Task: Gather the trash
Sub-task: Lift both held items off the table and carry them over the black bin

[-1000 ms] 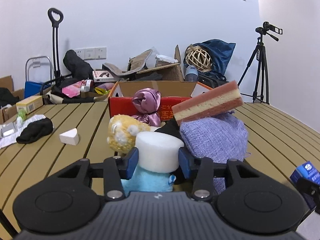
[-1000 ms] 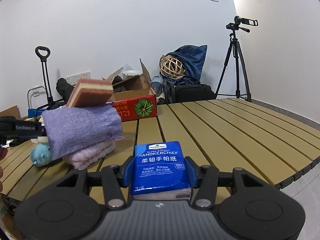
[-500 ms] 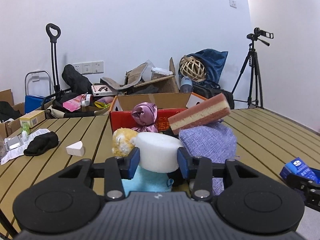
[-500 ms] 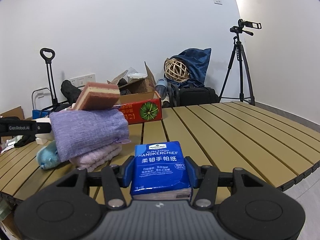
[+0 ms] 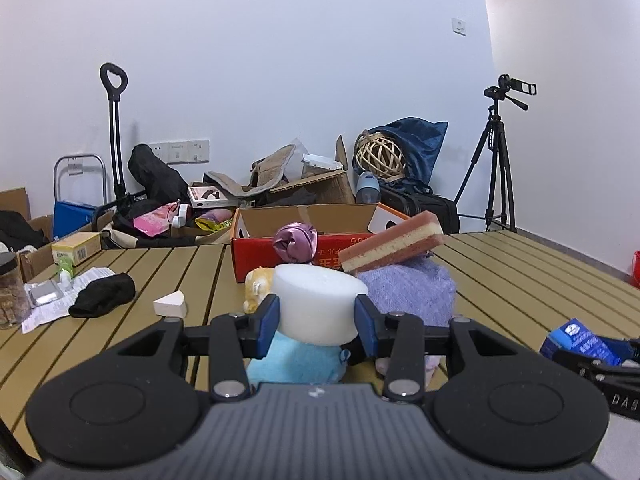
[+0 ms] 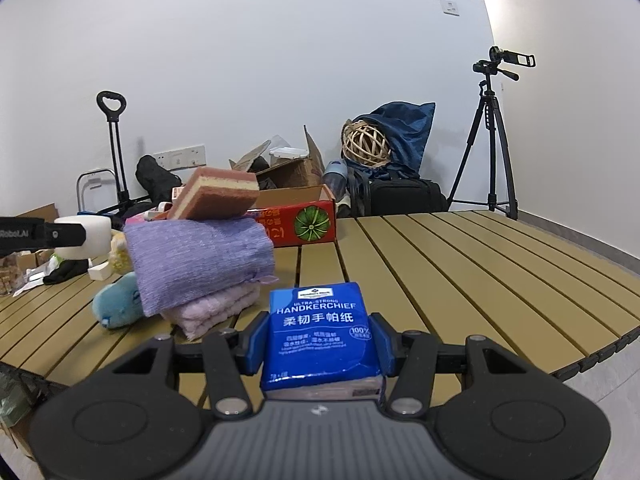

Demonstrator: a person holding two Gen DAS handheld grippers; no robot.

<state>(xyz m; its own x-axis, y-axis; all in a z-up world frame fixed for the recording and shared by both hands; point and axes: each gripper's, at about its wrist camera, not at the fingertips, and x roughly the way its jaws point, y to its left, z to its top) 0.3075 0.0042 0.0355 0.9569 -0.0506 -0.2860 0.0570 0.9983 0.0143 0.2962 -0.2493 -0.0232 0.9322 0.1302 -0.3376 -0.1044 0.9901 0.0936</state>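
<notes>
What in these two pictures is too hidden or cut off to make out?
- Left view: blue plush, mostly hidden behind the white foam block.
- Left view: jar, cut off by the frame edge.
- Right view: red box contents, hidden by its wall.

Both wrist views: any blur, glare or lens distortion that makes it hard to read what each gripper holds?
Left wrist view: sharp, evenly lit; the white foam disc between the left gripper pads is slightly washed out; fisheye bends the table slats. Right wrist view: sharp enough to read the tissue pack label in the right gripper; dark vignette in the corners; no glare.
</notes>
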